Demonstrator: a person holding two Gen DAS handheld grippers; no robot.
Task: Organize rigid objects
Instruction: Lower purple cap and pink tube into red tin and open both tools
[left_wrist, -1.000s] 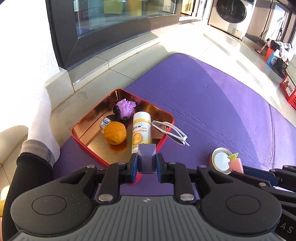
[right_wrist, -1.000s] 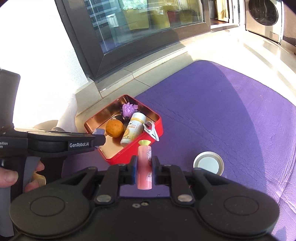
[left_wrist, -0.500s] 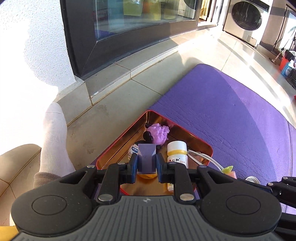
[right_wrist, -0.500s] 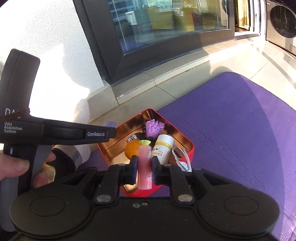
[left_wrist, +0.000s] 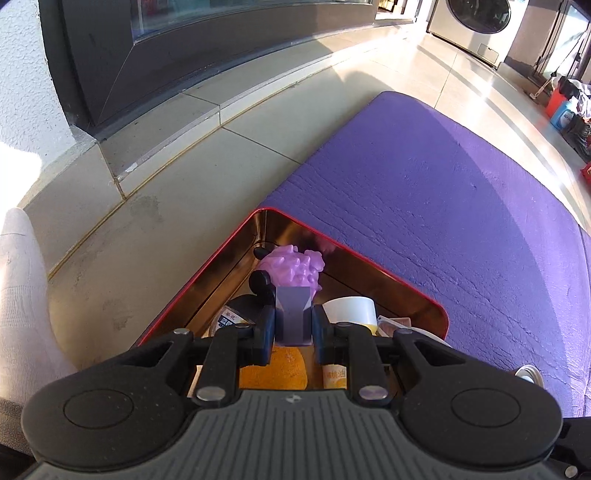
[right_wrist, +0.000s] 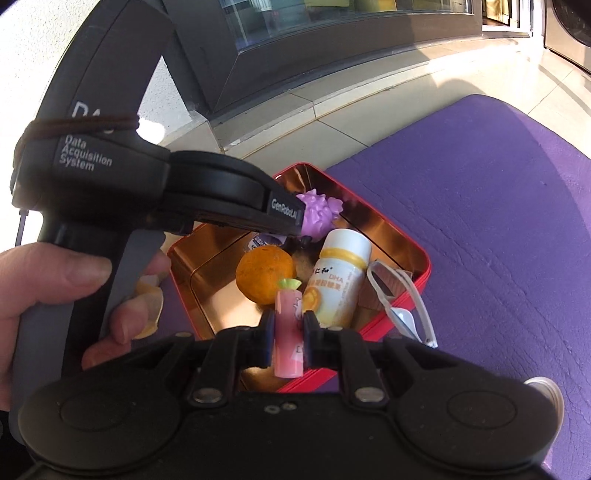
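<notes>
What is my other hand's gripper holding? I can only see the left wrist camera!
Observer: The right gripper is shut on a small pink plastic tube with a green tip.
Operator: Is it over the box yet?
Observer: In the right wrist view it hangs over the near corner of the red metal tin.
Operator: Is anything sticking out?
Observer: Yes, white-framed sunglasses lean out over the tin's right rim.
</notes>
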